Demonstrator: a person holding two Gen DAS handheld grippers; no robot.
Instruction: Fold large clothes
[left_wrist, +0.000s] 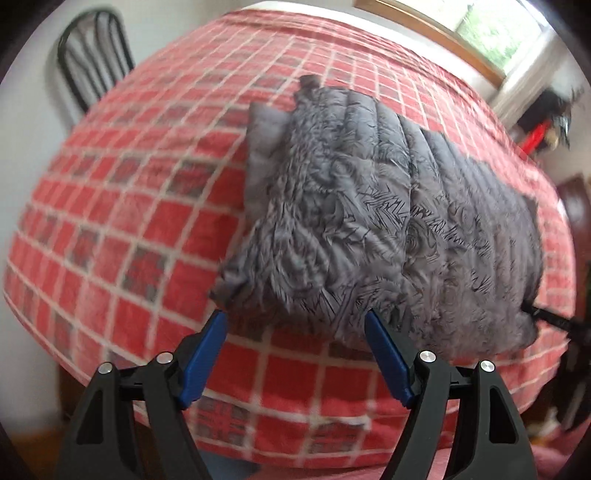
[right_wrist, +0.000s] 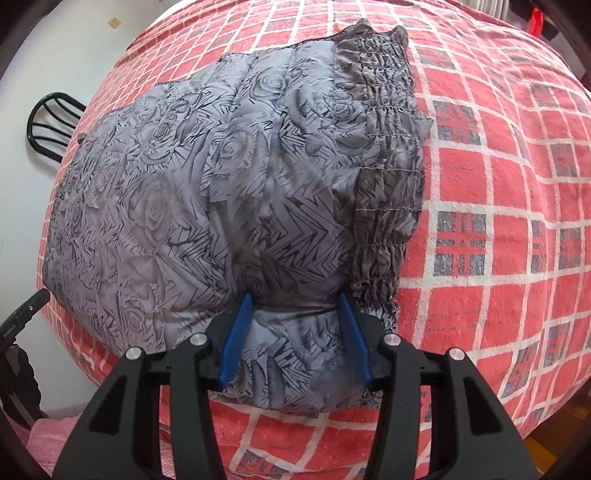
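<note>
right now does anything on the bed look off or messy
Nothing is damaged or spilled. The grey garment lies bunched and puffy on the red checked blanket, not flat, and a fold of it sits between the right gripper's jaws.

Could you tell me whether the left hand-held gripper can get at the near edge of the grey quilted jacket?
Probably yes: the left hand-held gripper is open just before the grey quilted jacket, nothing between.
</note>
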